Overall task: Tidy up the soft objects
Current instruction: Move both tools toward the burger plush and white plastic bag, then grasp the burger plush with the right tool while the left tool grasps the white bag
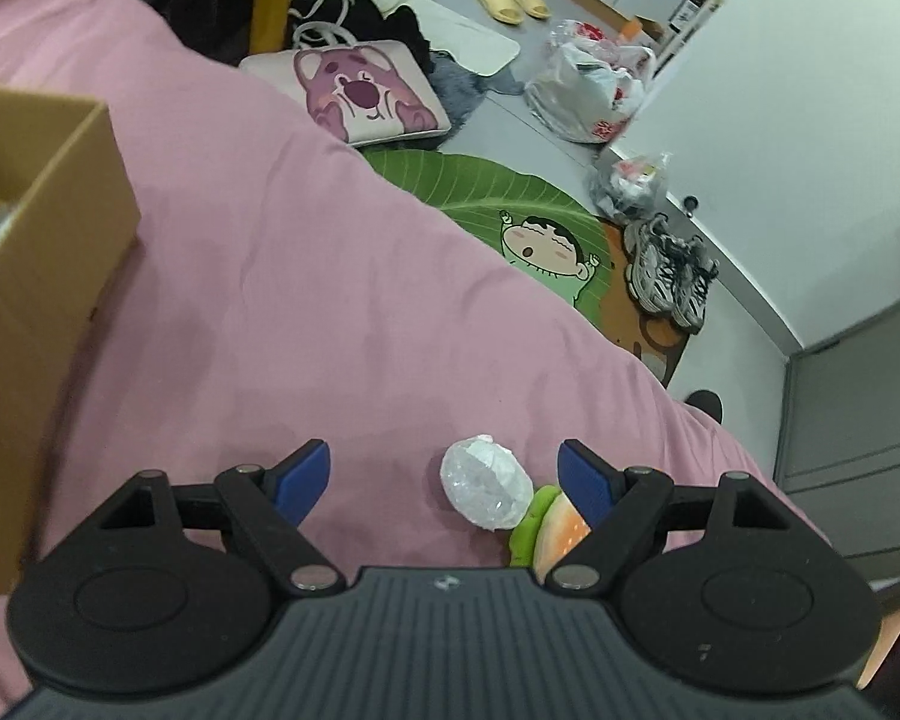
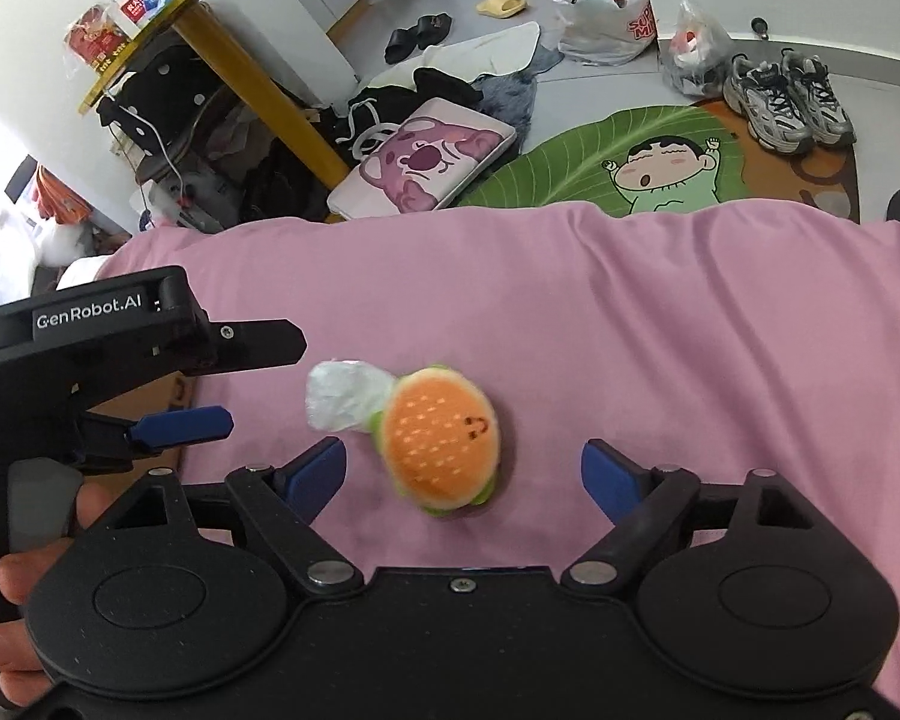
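Behind right fingers (image 1: 588,489), burger plush (image 1: 555,531) half-hidden.

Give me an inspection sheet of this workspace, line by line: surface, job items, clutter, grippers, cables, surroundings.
Surface: pink bedsheet, lightly wrinkled.
Job's things: burger plush lying on the sheet, touching a white plastic-wrapped bundle on its left; open cardboard box on the bed at the left, contents unclear.
Clutter: nothing else seen on the sheet.
Grippers: left gripper open, the bundle between its fingers; right gripper open, above the plush, holding nothing.
Cables: white cable under the yellow table, off the bed.
Surroundings: floor holds a leaf cartoon mat, pink bear bag, sneakers, slippers, plastic bags and dark clothes.
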Tool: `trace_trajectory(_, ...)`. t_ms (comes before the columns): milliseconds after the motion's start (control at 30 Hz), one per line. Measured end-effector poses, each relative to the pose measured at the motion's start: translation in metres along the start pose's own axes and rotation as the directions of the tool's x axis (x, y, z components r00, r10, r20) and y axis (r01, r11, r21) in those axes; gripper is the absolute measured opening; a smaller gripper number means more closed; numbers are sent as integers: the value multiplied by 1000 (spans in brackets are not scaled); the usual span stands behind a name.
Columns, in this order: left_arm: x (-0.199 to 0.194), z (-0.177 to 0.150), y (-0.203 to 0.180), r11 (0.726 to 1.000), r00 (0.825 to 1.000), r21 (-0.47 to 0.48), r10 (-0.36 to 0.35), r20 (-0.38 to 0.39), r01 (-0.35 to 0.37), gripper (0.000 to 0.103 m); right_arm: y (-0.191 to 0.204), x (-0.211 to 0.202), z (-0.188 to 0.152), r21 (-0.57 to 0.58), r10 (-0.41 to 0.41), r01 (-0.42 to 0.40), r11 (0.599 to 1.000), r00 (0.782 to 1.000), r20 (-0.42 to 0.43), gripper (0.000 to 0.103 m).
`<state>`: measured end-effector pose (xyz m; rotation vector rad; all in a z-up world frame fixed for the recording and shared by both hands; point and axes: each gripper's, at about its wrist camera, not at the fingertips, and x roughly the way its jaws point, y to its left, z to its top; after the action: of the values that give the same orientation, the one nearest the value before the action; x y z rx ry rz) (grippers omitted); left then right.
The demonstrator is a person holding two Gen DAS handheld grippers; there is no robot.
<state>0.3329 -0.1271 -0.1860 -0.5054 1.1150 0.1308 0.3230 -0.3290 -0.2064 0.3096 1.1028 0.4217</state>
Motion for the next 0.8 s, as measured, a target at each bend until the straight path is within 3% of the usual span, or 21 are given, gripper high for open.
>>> trace_trajectory(233,13,-2,-5,999,1000,-37,-14,6,15,78,-7,4,2,-39,40,-40,998,999,3,84)
trace_trajectory(300,18,-3,-6,999,1000,-42,-20,-9,20,74,-7,7,1,-45,41,-41,998,999,-10,80)
trace_trajectory(400,29,-2,-5,998,999,-58,-24,-28,23,57,-6,13,-1,-63,50,-52,997,999,-20,77)
trace_trajectory(433,32,-2,-4,997,999,-68,-24,-44,21,42,-6,15,-2,-66,52,-53,996,998,-19,76)
trace_trajectory(467,36,-1,-2,996,998,-83,-29,-63,24,35,-7,16,-3,-64,51,-52,997,999,-17,71)
trace_trajectory(500,37,-2,1,995,997,-97,-41,-71,34,35,-7,17,-3,-63,46,-46,997,999,-14,69)
trace_trajectory(600,31,-4,2,996,998,-85,-37,-50,33,34,-9,13,-1,-38,71,-71,997,997,-15,38)
trace_trajectory(800,16,-3,2,998,999,-62,-30,-33,27,34,-20,-1,-4,113,37,-37,993,999,2,31)
